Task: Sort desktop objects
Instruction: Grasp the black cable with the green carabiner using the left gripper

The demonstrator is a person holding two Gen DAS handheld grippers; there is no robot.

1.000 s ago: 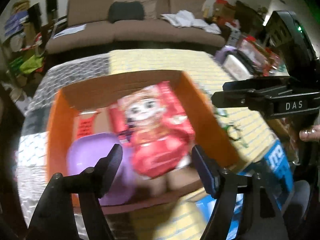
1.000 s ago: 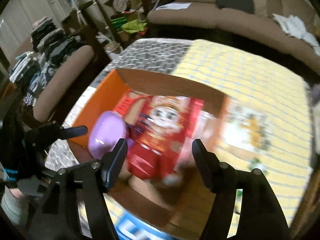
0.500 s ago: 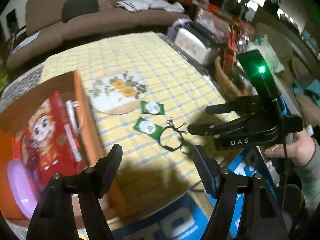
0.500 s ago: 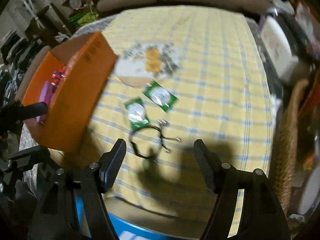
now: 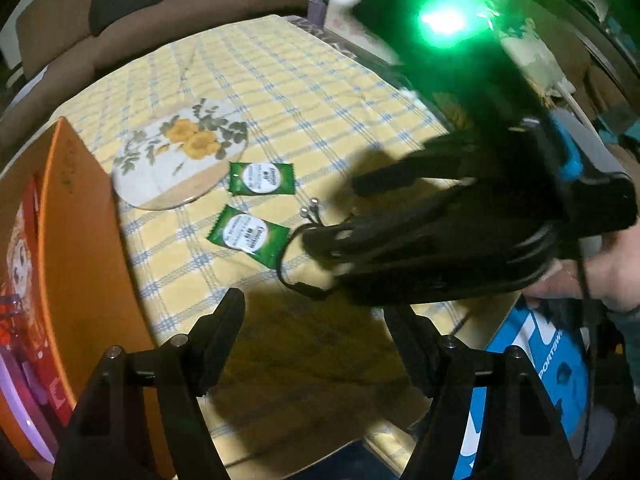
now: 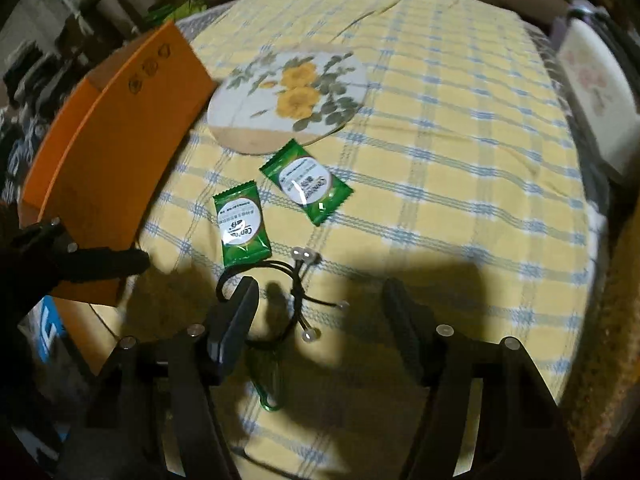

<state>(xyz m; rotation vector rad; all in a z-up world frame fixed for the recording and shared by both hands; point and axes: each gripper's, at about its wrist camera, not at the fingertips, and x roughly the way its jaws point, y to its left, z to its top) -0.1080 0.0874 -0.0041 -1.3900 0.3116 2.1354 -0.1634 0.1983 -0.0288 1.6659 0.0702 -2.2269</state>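
Observation:
Two green sachets (image 6: 241, 226) (image 6: 306, 182) lie on the yellow checked tablecloth; the left wrist view shows them too (image 5: 248, 235) (image 5: 262, 178). A black hair tie with silver beads (image 6: 298, 292) lies just in front of my right gripper (image 6: 320, 312), which is open and empty above it. A green ring (image 6: 270, 384) lies under that gripper. My left gripper (image 5: 316, 332) is open and empty above the cloth's front part. The right gripper's body (image 5: 460, 240) hangs over the hair tie (image 5: 304, 256) in the left wrist view.
An orange cardboard box (image 5: 80, 248) stands at the left, with a red packet (image 5: 16, 240) and a purple lid (image 5: 16, 400) inside. A round flowered mat (image 6: 286, 96) lies behind the sachets. A blue box (image 5: 532, 380) sits at the front right. A sofa (image 5: 160, 20) stands behind.
Both grippers swung from over the orange box rightwards to the sachets and hair tie. The right gripper has since come closer and lower over the hair tie. Both stay open.

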